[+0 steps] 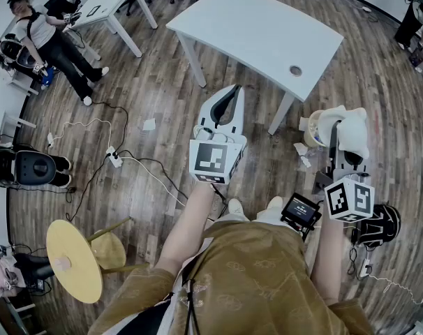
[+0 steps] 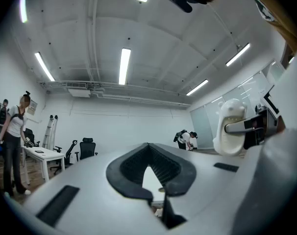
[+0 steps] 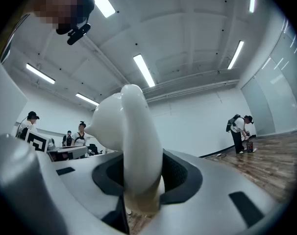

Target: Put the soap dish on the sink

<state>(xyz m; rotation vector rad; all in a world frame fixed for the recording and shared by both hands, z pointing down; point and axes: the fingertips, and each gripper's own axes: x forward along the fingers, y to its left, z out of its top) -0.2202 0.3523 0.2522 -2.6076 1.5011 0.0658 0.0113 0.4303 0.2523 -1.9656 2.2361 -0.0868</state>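
Note:
The soap dish is white and rounded, and my right gripper is shut on it at the right of the head view. In the right gripper view the dish stands on edge between the dark pads and fills the middle. My left gripper is held level in the middle of the head view, shut, with nothing in it. In the left gripper view its jaws meet at the tip, and the dish shows at the right. No sink shows in any view.
A white table stands ahead over the wooden floor, with a second one at the far left. A person stands beside it. Cables trail across the floor. A yellow round stool stands near left.

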